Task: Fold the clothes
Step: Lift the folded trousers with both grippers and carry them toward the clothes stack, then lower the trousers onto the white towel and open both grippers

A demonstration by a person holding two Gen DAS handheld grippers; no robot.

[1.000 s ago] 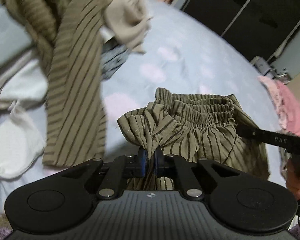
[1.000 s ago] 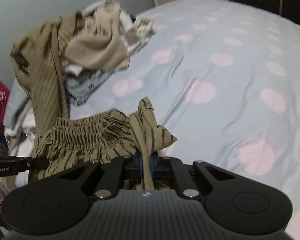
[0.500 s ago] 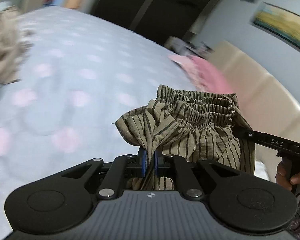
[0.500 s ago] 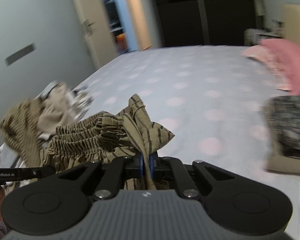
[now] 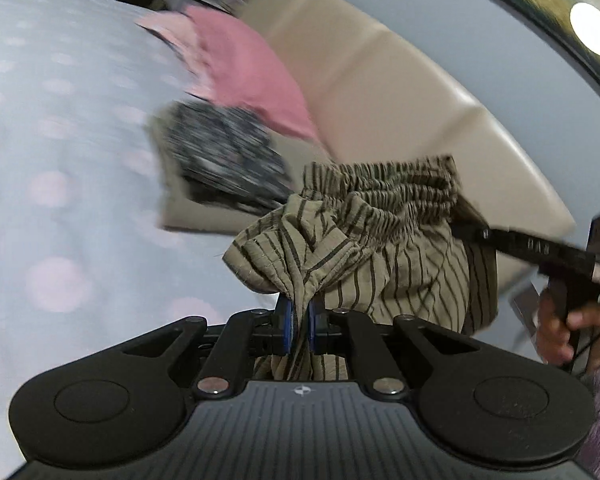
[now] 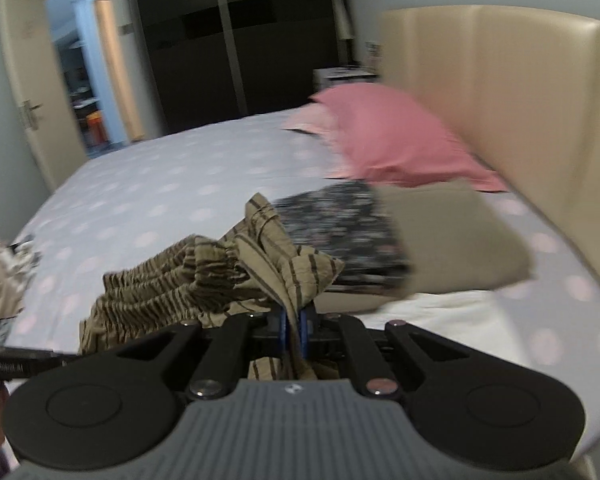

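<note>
Shorts (image 5: 384, 240): olive-tan woven cloth with thin dark stripes; waistband elastic, gathered in tight ridges; held up above the bed between the two grippers, the body hanging in loose folds.
Left gripper (image 5: 298, 320): black arms with blue pads, narrowed onto a bunched corner of the shorts; cloth passes between the pads and hangs below them.
Right gripper (image 6: 292, 330): same build; blue pads pinched on the opposite corner of the waistband, a crumpled flap standing above them.
Bed (image 6: 148, 184): pale blue sheet with soft pink dots, smooth and flat.
Pillow (image 6: 396, 136): pink, plump, at 1 o'clock in the right view, lying against the headboard.
Headboard (image 6: 512, 92): cream, padded, in broad upright panels.
Folded stack (image 6: 340, 232): dark speckled print lying on a plain taupe piece, just beyond the shorts; edges blurred.
Left view only: a hand (image 5: 560, 328) at 4 o'clock grips the right gripper's handle; a round lamp (image 5: 593, 29) glows at 1 o'clock.
Right view only: a dark wardrobe (image 6: 236, 40) at 12 o'clock, an open door (image 6: 32, 88) at 10 o'clock, and a rumpled beige heap (image 6: 0, 276) at 9 o'clock.
</note>
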